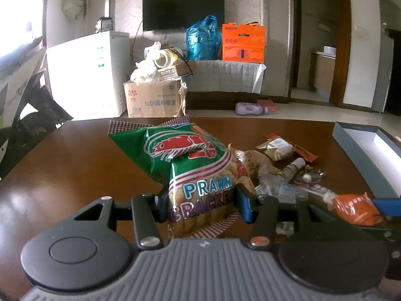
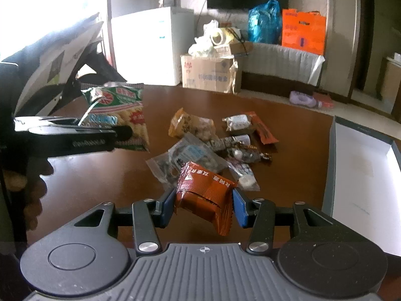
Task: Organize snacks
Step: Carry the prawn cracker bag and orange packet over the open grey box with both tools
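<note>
Your left gripper (image 1: 200,204) pinches the green, shrimp-printed prawn cracker bag (image 1: 193,165) at frame centre; your right gripper (image 2: 203,207) clamps a crinkled orange-brown packet (image 2: 204,192) at lower centre, above the brown table (image 2: 100,175).

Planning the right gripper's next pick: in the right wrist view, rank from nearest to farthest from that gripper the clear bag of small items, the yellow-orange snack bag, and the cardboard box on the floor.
1. Clear bag: just beyond the right gripper, slightly left of centre.
2. Yellow-orange snack bag: mid-table, behind the clear bag.
3. Cardboard box: on the floor past the table's far edge.
</note>
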Demonstrator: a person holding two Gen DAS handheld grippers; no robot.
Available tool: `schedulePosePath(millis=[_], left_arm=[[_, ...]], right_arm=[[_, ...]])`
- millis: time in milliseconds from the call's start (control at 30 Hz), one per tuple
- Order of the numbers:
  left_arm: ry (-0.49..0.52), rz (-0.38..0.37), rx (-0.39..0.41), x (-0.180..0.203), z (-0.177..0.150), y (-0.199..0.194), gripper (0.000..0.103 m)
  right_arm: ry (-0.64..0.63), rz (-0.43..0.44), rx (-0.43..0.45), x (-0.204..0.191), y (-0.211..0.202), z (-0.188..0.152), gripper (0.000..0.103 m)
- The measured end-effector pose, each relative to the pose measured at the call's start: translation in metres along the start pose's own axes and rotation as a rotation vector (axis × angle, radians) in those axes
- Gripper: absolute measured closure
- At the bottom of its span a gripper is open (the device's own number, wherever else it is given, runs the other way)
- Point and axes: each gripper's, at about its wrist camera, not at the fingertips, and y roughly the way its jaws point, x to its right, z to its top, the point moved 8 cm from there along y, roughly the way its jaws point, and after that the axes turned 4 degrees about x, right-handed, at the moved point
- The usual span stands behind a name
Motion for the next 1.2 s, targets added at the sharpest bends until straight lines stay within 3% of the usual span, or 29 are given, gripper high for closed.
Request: schedulePosePath(millis=[300, 1200], left_arm=[[0.056, -0.027, 0.03, 0.024, 0.008, -0.012, 0.053], [0.072, -0.047, 0.037, 0.057, 0.014, -0.016, 0.053]], right_arm=[[-0.002, -0.016, 0.04, -0.002, -0.011, 0.005, 0.054], [0.002, -0.042, 0.055, -0.004, -0.017, 0.009, 0.054]])
